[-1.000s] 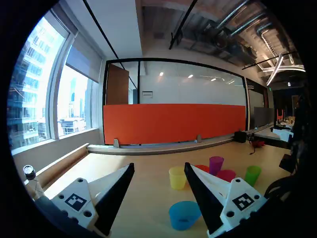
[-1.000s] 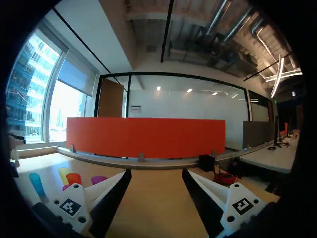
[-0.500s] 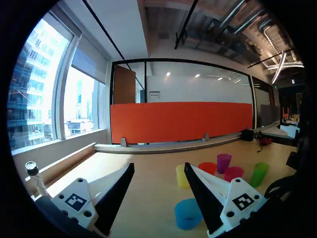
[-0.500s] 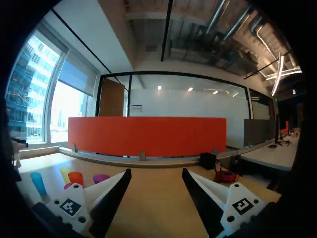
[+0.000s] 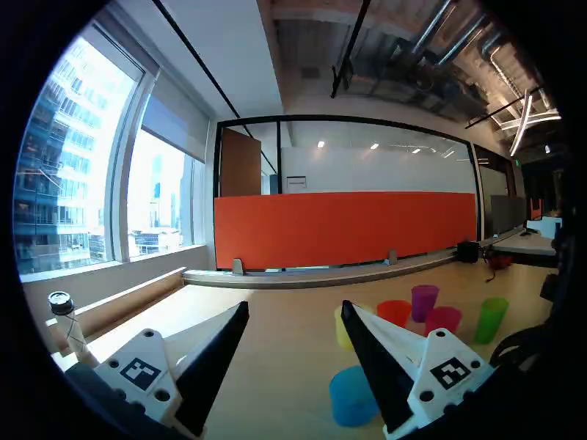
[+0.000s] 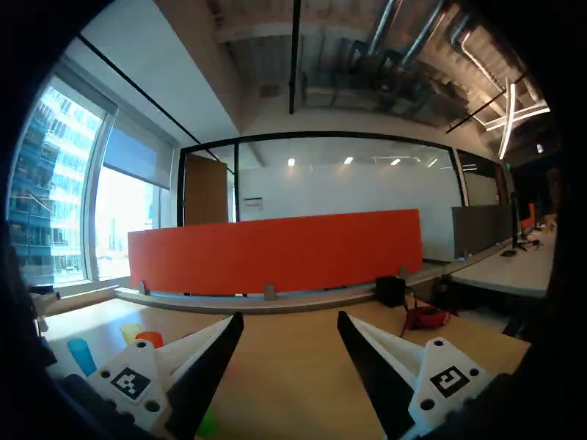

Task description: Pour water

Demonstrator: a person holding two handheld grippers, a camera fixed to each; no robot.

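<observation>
Several coloured plastic cups stand on the wooden table: blue (image 5: 352,397) nearest, then yellow (image 5: 339,328), orange (image 5: 394,312), purple (image 5: 424,301), magenta (image 5: 443,320) and green (image 5: 490,319). My left gripper (image 5: 293,305) is open and empty above the table, with the cups behind and to the right of its right finger. A clear bottle with a dark cap (image 5: 67,325) stands at the far left by the window ledge. My right gripper (image 6: 290,317) is open and empty too. To its left I see the blue cup (image 6: 81,356), the yellow cup (image 6: 132,334) and the orange cup (image 6: 151,339).
An orange divider panel (image 5: 345,227) runs along the table's far edge. A black box (image 6: 389,291) and a red object with a cable (image 6: 423,318) lie at the far right of the table. Windows line the left side. Another desk (image 6: 506,275) stands to the right.
The left gripper view has swung left, so the cups have slid right and the bottle shows more fully. The right gripper view has tilted up; the cups sit lower and the purple one is hidden.
</observation>
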